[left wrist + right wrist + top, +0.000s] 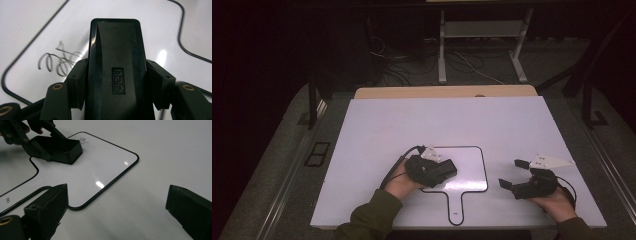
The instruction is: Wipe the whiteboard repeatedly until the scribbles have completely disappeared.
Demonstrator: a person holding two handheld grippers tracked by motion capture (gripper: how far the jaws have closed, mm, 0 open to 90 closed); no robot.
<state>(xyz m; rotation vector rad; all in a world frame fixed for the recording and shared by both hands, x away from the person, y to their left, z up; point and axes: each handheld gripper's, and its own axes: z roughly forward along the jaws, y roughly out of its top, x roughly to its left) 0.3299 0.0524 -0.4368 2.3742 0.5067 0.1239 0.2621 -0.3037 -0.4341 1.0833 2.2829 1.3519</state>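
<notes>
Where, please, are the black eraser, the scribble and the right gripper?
black eraser point(115, 65): left gripper view, its top face.
scribble point(58, 62): left gripper view, its loops.
right gripper point(513, 173): high view, between its open jaws.

colours and patterns on the surface

surface point(377, 130): plain white, slight violet cast in the high view. whiteboard point(472, 165): white, thin black outline, glossy highlights. scribble point(58, 61) on it: grey-black loops. eraser point(116, 67): black, glossy edge, embossed "deli" logo. left gripper point(447, 170): black, fingers point(76, 80) black with brass-coloured screws. right gripper point(514, 175): black, with a pale grey plate point(552, 161) on top. sleeve point(372, 217): olive green. floor point(272, 175): grey carpet.
</notes>
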